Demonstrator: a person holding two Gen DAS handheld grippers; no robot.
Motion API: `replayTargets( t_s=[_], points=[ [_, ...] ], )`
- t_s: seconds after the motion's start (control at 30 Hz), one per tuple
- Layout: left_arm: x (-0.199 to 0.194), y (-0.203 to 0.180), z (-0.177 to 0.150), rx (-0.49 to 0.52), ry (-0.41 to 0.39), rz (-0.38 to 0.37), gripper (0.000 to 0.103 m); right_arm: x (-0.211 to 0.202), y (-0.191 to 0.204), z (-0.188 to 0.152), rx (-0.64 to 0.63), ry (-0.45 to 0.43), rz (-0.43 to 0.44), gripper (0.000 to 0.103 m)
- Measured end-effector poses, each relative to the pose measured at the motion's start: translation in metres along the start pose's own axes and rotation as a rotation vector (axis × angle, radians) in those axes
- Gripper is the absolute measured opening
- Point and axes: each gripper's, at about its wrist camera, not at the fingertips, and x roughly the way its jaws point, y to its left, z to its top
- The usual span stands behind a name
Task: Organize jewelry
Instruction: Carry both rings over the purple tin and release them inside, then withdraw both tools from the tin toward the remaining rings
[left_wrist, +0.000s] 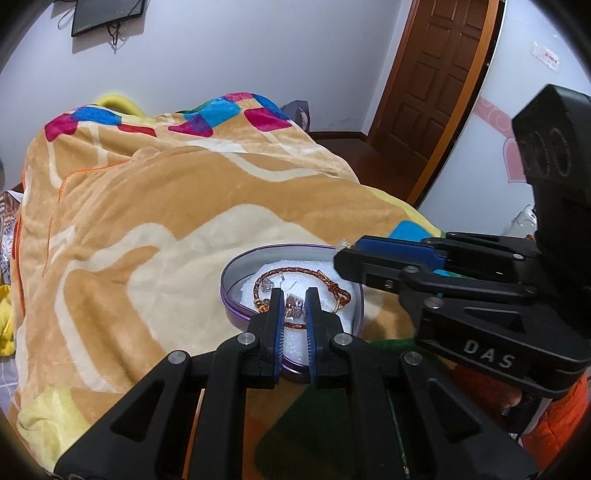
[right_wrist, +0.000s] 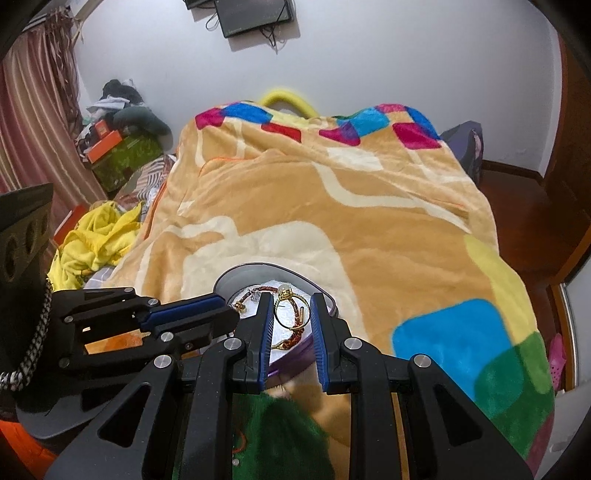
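Two tools meet over a heart-shaped purple tin (left_wrist: 236, 314) that sits on the bed, lined with white foam. A braided reddish bracelet (left_wrist: 295, 272) lies curled on the foam, and a small clear piece rests inside its loop. The tin's rim stands low all round, so the top is free, while both tools crowd its near side.

The left tool (left_wrist: 293, 308) is open a narrow way, its fingers straddling a small glassy trinket (left_wrist: 294, 305) over the foam; whether the pads touch it cannot be told. The right tool (right_wrist: 291, 314) is open wider, and between its fingers a thin gold ring (right_wrist: 291, 312) with a pale stone stands above the bracelet; I cannot tell whether the fingers touch the ring. Seen from the left, the right tool comes in from the side with its tips over the tin's far rim.

Beyond the tools, a tan plush blanket (right_wrist: 369, 221) with coloured squares covers the bed. Left of it lie yellow cloth (right_wrist: 96, 240) and boxes. A dark screen (right_wrist: 255, 14) hangs on the pale wall, and a brown door (left_wrist: 436, 74) stands to the right.
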Motion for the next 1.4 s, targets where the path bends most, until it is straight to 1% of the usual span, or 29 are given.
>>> replayTargets(
  t_s=[0.17,0.4,0.53,0.7,0.8,0.87,0.97,1.13,1.23,1.4],
  points=[
    [-0.001,0.001,0.0,-0.002,-0.003,-0.017,0.01,0.008,0.002,0.002,-0.008,0.029,0.01,0.018],
    [-0.013,0.0,0.0,-0.001,-0.027,-0.007,0.01,0.012,0.0,0.004,0.009,0.071,0.022,0.018],
    [-0.023,-0.002,0.0,0.007,-0.038,0.014,0.01,0.002,0.0,0.003,0.017,0.062,0.008,0.018],
    [-0.041,-0.007,-0.001,0.006,-0.05,0.028,0.01,-0.02,0.005,0.002,0.013,0.03,-0.011,0.019],
    [-0.054,-0.012,-0.002,0.016,-0.065,0.036,0.013,-0.036,0.01,0.0,0.005,0.002,-0.032,0.022],
    [-0.064,-0.016,-0.004,0.022,-0.077,0.039,0.016,-0.048,0.014,-0.001,0.0,-0.02,-0.044,0.027],
    [-0.078,-0.021,-0.006,0.023,-0.092,0.041,0.02,-0.066,0.02,-0.005,-0.008,-0.056,-0.059,0.032],
    [-0.102,-0.028,-0.014,0.031,-0.111,0.044,0.025,-0.092,0.031,-0.014,-0.022,-0.1,-0.092,0.033],
    [-0.114,-0.032,-0.019,0.036,-0.121,0.046,0.031,-0.103,0.035,-0.022,-0.022,-0.112,-0.101,0.033],
    [-0.129,-0.038,-0.035,0.044,-0.115,0.044,0.036,-0.117,0.041,-0.04,-0.021,-0.12,-0.138,0.033]
  ],
)
